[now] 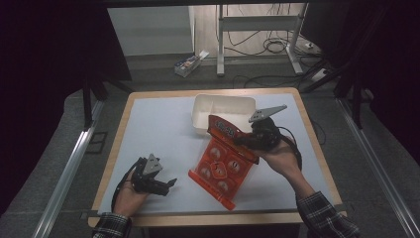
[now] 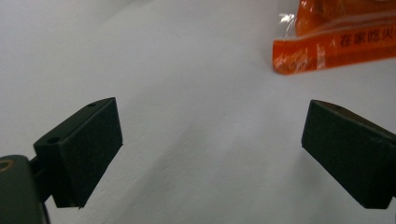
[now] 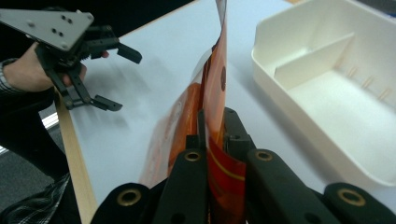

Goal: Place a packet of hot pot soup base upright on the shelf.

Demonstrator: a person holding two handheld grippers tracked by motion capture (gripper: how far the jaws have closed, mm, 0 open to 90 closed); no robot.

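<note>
An orange snack bag with several round pieces inside hangs slanted over the white mat, its lower end near the front. My right gripper is shut on the bag's upper edge, and the right gripper view shows the orange bag pinched between the black jaws at my right gripper. My left gripper rests low at the front left with its jaws wide apart. In the left gripper view, my left gripper holds nothing, and a corner of the bag lies ahead.
A white two-compartment tray stands at the back of the mat, just behind the bag; the tray looks bare inside. Wooden table edges frame the mat. A small box and cables lie on the floor beyond.
</note>
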